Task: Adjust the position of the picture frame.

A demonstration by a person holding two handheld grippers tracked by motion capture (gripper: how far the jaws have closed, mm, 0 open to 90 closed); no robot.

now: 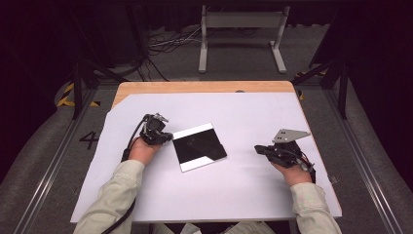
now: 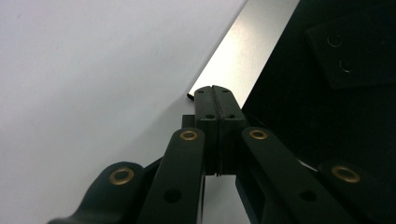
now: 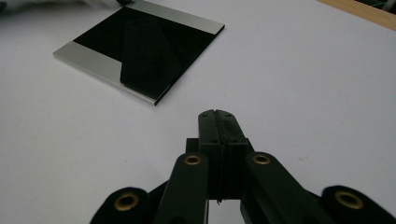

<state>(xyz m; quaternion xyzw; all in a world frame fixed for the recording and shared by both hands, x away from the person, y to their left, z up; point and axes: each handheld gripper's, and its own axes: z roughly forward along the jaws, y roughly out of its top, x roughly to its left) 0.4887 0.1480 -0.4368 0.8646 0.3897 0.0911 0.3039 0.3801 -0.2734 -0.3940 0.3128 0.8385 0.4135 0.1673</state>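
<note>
A flat square plate lies near the middle of the white sheet; it is glossy black with a silver strip along two opposite edges. My left gripper is shut, its tips right at the plate's left corner; in the left gripper view the closed tips rest at the edge of the silver strip, with nothing between the jaws. My right gripper is shut and empty, lying on the sheet to the right of the plate, a clear gap away. In the right gripper view its tips point toward the plate.
The white sheet covers most of a wooden table. Beyond the table stand a white metal frame and cables on the floor. Dark tripod legs flank the table on both sides.
</note>
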